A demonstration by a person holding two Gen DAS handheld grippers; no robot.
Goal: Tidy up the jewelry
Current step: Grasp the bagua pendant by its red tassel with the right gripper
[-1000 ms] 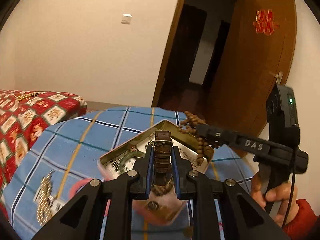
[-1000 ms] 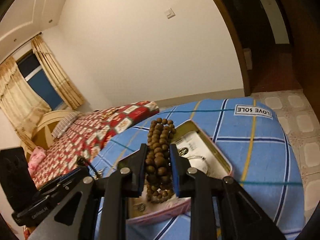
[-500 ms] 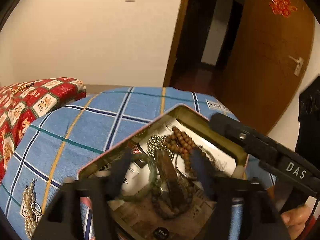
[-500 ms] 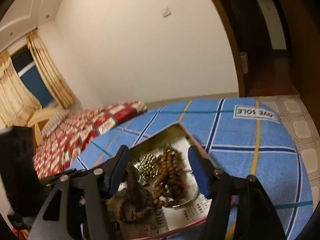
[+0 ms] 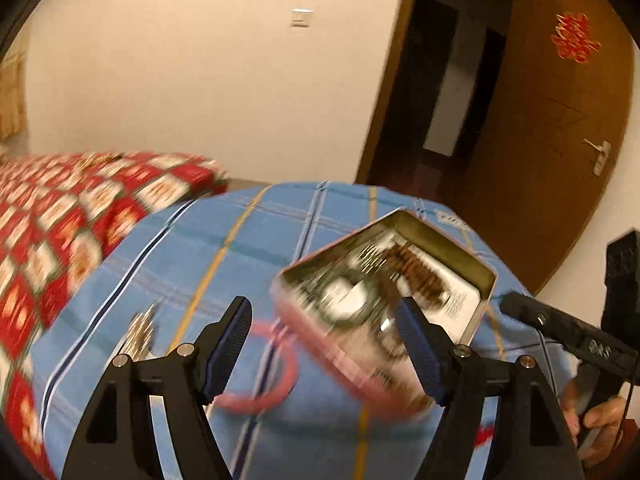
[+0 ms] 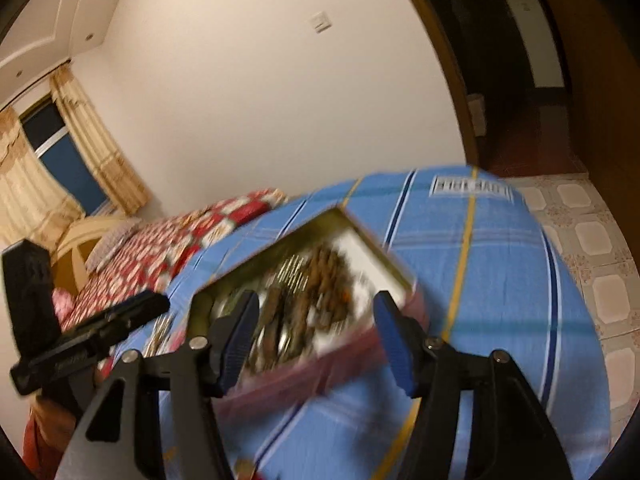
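Note:
An open pink-sided metal tin sits on the blue checked cloth. It holds a brown wooden bead string, a brown watch strap and silvery chains, all blurred. The tin and beads also show in the right wrist view. My left gripper is open and empty, above the tin's near left corner. My right gripper is open and empty, above the tin's near side. A pink bangle and a pearly piece lie on the cloth left of the tin.
A bed with a red patterned cover stands to the left. An open brown door and dark doorway lie behind. The cloth-covered surface ends in a rounded far edge, with tiled floor beyond.
Both grippers have opened. The left let go of the watch strap and the right let go of the bead string; both now lie in the tin. Both grippers have pulled back.

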